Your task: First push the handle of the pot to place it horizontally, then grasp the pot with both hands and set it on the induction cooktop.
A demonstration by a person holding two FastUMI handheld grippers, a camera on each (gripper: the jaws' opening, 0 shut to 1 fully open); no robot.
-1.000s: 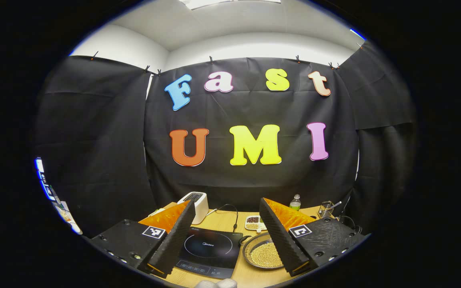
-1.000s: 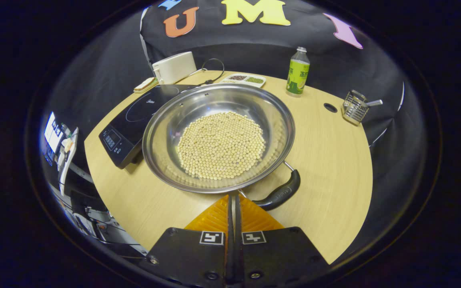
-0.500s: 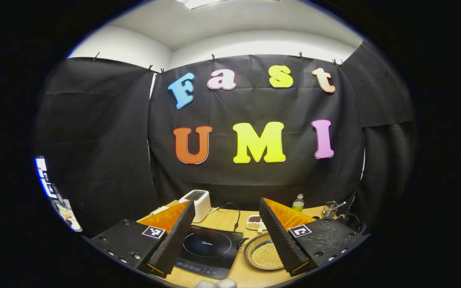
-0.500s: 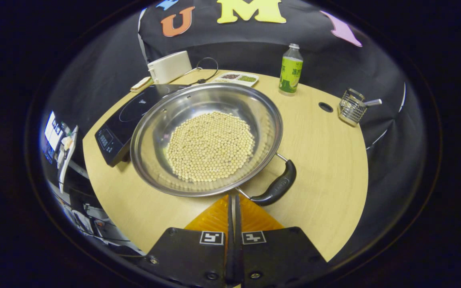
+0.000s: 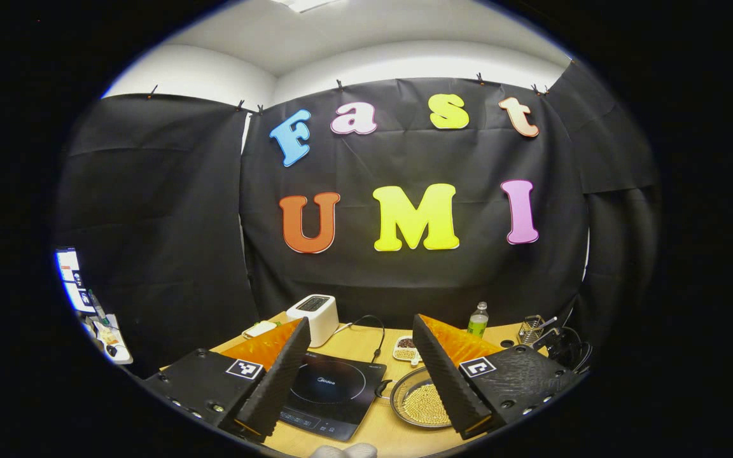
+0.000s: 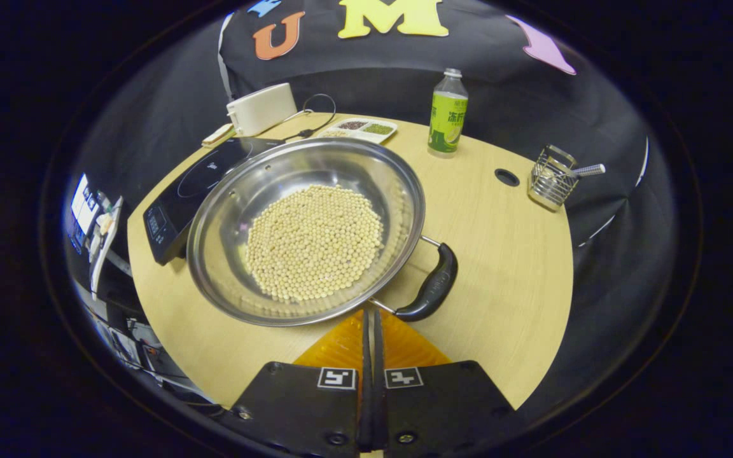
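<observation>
A wide steel pot (image 6: 226,216) holding yellow beans (image 6: 312,242) sits on the wooden table (image 6: 506,254), its left rim next to the black induction cooktop (image 6: 191,184). Its black handle (image 6: 433,289) juts out at the pot's near right side. My right gripper (image 6: 371,312) is shut with nothing held, its tips right by the handle's wire bracket at the near rim. In the left gripper view my left gripper (image 5: 361,320) hangs open above the table's near side, with the cooktop (image 5: 331,388) between its fingers and the pot (image 5: 398,397) beside the right finger.
A white toaster (image 6: 261,108) and its cable stand behind the cooktop. A small divided tray (image 6: 357,127), a green-labelled bottle (image 6: 446,114), a wire basket (image 6: 551,181) and a round hole in the table (image 6: 506,178) lie toward the back and right.
In the right gripper view the pot has shifted left and turned, its handle swinging round to stand steeper. The left gripper has drawn back; the table objects look smaller.
</observation>
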